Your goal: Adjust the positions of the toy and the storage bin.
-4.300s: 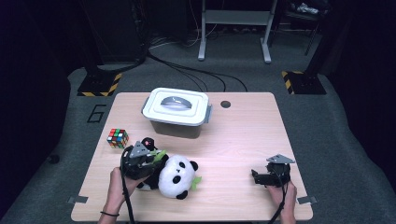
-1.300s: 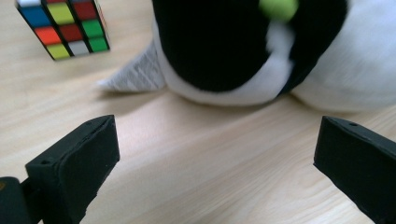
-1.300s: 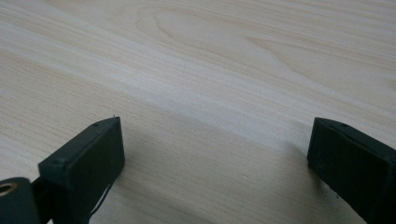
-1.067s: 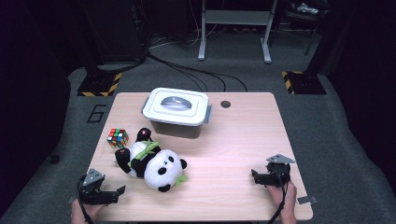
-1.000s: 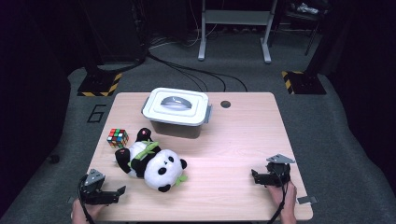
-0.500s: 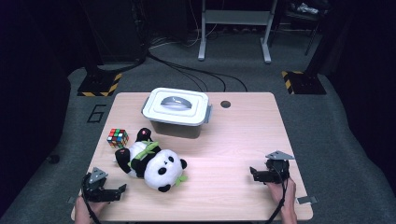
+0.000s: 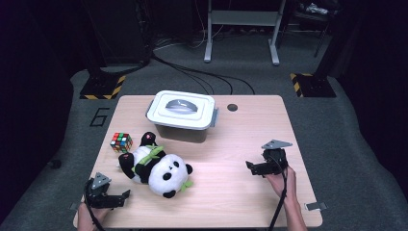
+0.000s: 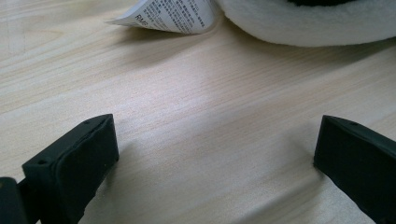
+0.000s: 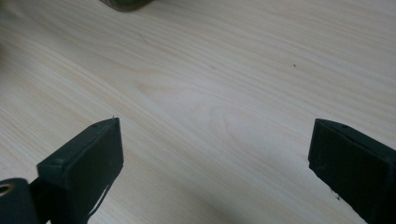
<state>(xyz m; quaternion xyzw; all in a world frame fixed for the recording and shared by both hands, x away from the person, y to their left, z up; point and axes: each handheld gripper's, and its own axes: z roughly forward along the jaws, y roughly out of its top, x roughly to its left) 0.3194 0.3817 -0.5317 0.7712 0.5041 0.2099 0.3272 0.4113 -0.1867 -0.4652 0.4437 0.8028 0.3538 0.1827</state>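
Pale wood desk [image 7: 226,192] on grey carpet, dark room. Your left tongs [image 7: 126,194] and right tongs [image 7: 249,166] sat wide near its front corners; panda [image 7: 156,167] between.

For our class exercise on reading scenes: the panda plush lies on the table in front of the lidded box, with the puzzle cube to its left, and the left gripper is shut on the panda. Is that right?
Not quite. In the left gripper view the left gripper is open over bare table, with the panda plush ahead of its jaws, not between them. The high view confirms the rest: lidded box behind, puzzle cube to its left.
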